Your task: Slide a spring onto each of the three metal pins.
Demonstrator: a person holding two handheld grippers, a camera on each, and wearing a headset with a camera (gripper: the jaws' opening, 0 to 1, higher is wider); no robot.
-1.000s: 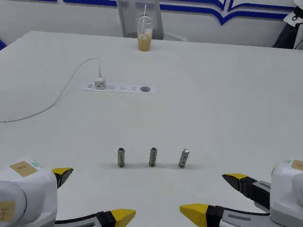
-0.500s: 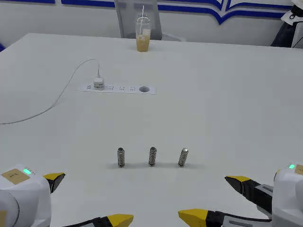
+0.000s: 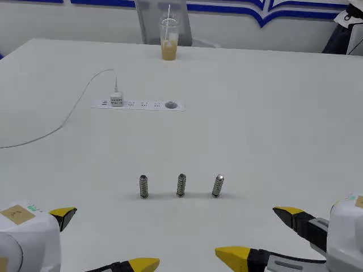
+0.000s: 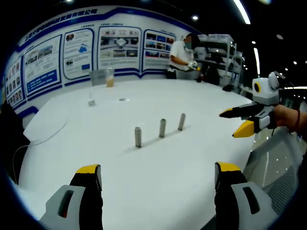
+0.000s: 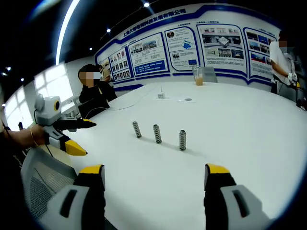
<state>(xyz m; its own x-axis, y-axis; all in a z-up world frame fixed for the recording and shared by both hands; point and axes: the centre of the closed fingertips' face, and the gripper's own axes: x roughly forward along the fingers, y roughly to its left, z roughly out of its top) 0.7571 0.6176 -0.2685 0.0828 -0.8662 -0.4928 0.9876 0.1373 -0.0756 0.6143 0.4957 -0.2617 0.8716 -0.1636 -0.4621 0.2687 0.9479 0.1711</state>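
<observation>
Three short metal pins stand in a row on the white table, each with a spring coiled around it: the left one, the middle one and the right one. The same pins appear in the left gripper view and the right gripper view. My left gripper is open at the bottom left, near the table's front edge. At the bottom right my right gripper is open too. Both hold nothing and sit well short of the pins.
A white power strip with a plugged-in charger and cable lies behind the pins. A plastic cup with a straw stands at the far edge. People stand and sit around the table in the gripper views.
Both grippers have drawn back slightly toward the table's front edge. The pins and springs have not moved; the head camera has shifted a little.
</observation>
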